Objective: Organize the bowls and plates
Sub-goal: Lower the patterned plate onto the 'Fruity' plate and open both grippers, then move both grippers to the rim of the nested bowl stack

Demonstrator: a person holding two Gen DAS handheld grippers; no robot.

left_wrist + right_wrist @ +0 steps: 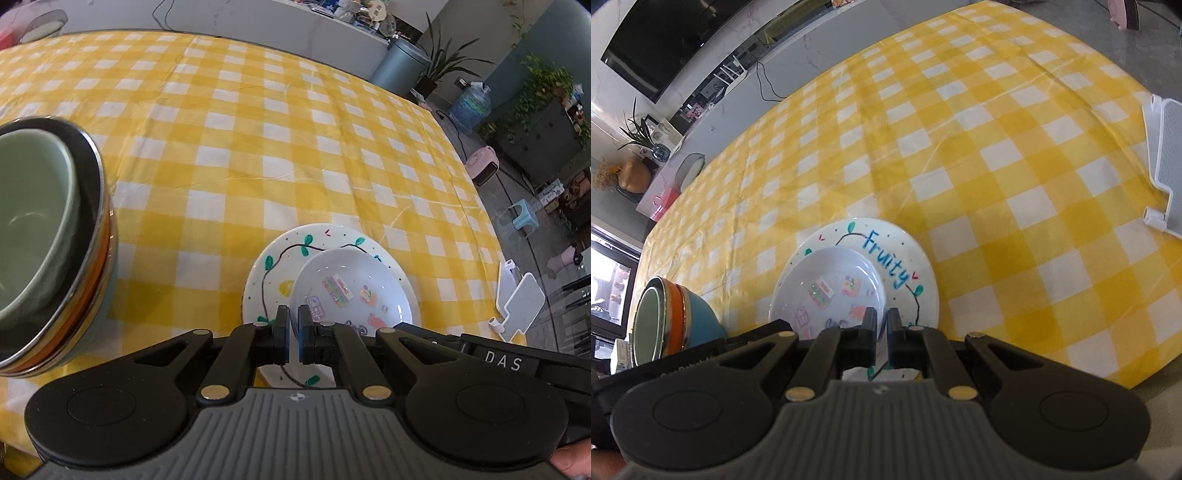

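Near table edge, small plate [354,291] on painted plate [916,254], open cloth beyond

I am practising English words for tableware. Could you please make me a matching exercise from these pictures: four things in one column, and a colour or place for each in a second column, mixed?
Things:
1. small sticker dish
2. "Fruity" plate
3. innermost bowl of the stack
4. tablecloth

Descriptions:
A. yellow and white checks
B. pale green inside
C. lies on a larger plate
D. carries blue lettering

Pairs: 1-C, 2-D, 3-B, 4-A
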